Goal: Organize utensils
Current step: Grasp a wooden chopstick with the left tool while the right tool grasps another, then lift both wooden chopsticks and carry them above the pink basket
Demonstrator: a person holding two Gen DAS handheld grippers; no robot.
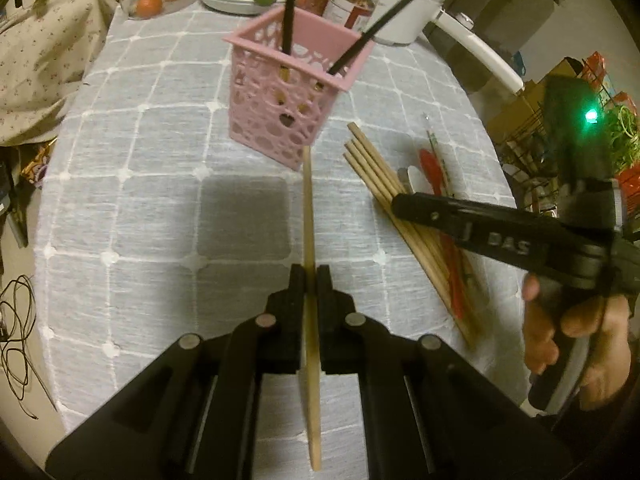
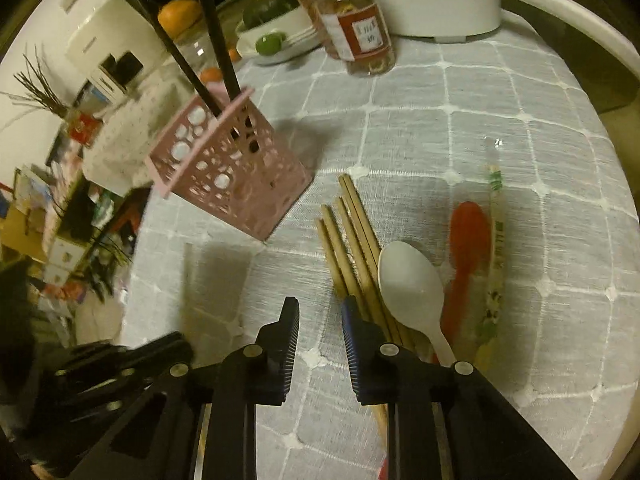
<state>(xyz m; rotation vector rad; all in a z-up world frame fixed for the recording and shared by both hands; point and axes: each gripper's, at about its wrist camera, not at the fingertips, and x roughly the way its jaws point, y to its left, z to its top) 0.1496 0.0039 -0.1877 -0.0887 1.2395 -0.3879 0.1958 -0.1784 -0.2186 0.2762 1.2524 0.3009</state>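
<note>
Pale wood first: the left gripper point(image 1: 310, 280) has a single wooden chopstick point(image 1: 309, 208) pinched between its jaws, which are nearly shut on it, and the stick points ahead toward the pink perforated holder point(image 1: 280, 112). The far tip of the stick sits just beside the holder's near corner. Two black chopsticks point(image 1: 289, 4) stand inside the holder, leaning out over its rim.

Over on the right, the bundle of wooden chopsticks point(image 2: 352, 248) lies on the worktop point(image 2: 500, 160), which is covered in a grey checked cloth. Touching the bundle's right side is a white spoon point(image 2: 408, 280), then a red spoon point(image 2: 466, 240), then a wrapped pair of chopsticks point(image 2: 495, 240) just beyond.

The right gripper point(image 2: 320, 320) hangs over the near end of that bundle. Its jaws stand a narrow gap apart and nothing is between them; only bare cloth shows in the gap, with the bundle just beside the right-hand jaw. No earlier view to compare, so that is all there is on the jaws. In the left wrist view, a hand point(image 1: 568, 332) holds the right gripper's handle.
</note>
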